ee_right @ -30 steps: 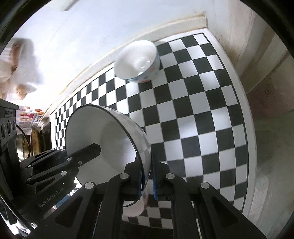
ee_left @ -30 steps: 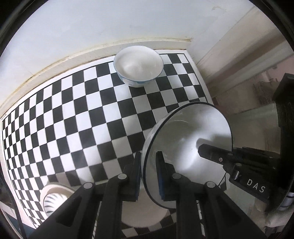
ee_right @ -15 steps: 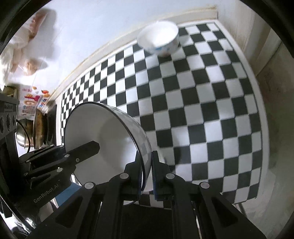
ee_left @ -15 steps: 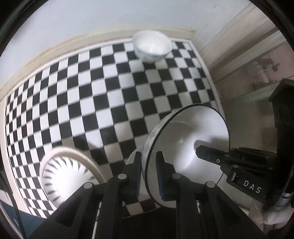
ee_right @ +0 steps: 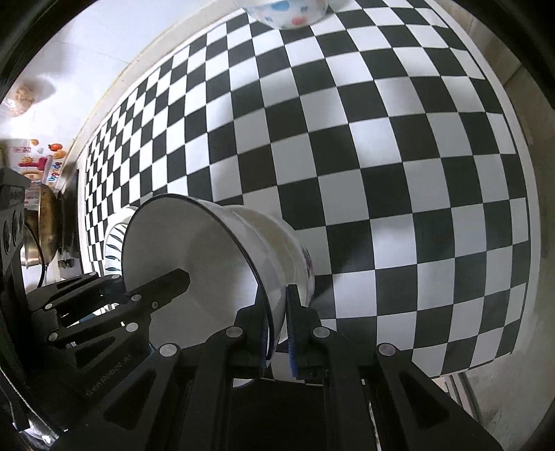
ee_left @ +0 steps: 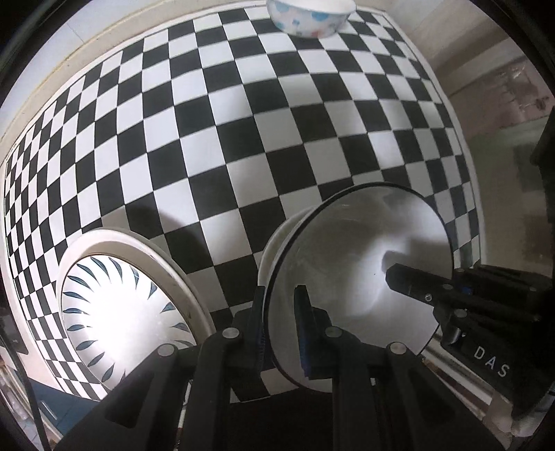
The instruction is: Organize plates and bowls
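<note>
White enamel bowl (ee_left: 360, 277) with a thin dark rim, tipped on its side above the near edge of the checkered tabletop (ee_left: 242, 138). Held at two places on the rim: left gripper (ee_left: 279, 329) clamped narrow on the wall at one side, right gripper (ee_right: 277, 322) clamped narrow on the wall opposite. Beneath or behind it sits a second white bowl (ee_right: 291, 249) with a small printed motif; the two look nested or nearly so, though whether they touch cannot be told.

Plate (ee_left: 121, 305), white with a ring of dark blue leaf strokes, rests on the tabletop just left of the held bowl, near the front edge.

Small bowl (ee_left: 310, 17), white with blue and red spots, stands alone at the far edge by the wall, well apart from the rest.

Progress, as judged: the held bowl appears to be going onto or coming off the second bowl, so stacking is under way. The spotted bowl at the far side is not yet gathered, and the plate lies separate. Roughly midway at best.

Markings: "DAS" in pale letters on the right gripper's body, seen from the left wrist camera; "GenRobot.AI" faintly on the left gripper's body, seen from the right wrist camera. Colourful packaging (ee_right: 34, 163) at the far left carries print too small to read.
</note>
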Motion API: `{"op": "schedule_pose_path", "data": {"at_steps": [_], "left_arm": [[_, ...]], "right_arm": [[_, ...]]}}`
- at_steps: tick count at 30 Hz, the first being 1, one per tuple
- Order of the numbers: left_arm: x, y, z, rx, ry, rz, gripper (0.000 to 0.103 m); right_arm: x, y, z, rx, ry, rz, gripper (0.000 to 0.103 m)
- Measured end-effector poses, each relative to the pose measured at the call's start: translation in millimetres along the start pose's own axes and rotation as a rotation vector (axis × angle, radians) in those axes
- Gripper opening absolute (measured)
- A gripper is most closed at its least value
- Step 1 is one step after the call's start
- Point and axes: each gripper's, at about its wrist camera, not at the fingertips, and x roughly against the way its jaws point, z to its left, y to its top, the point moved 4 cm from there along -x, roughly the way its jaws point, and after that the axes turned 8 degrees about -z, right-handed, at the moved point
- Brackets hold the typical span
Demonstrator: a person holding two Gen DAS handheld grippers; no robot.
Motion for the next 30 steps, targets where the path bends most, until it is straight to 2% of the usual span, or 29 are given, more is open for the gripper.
{"op": "schedule_pose_path", "data": {"at_steps": [4,13,18,30], "left_arm": [[-7.5,-1.5,-2.6,-0.004,0.018,0.025,0.013],[-12.0,-0.5,-9.3,-0.021,0.079,0.025,0.013],[-15.3,-6.4,-4.2,-0.005,0.072,0.033,0.013],[-4.0,-9.2,-7.5,0.013,0.057,0.011,0.013]], "right_arm": [[-8.6,-1.9,-4.1,-0.005,-0.010,0.012,0.010],[-21.9,-2.8,1.9,0.024,-0.040,0.031,0.010],[-22.3,-0.9,5.0,0.018,-0.044,0.033,0.015],[-14.9,-4.5,14.5,0.034,-0.073,0.032,0.017]]}}
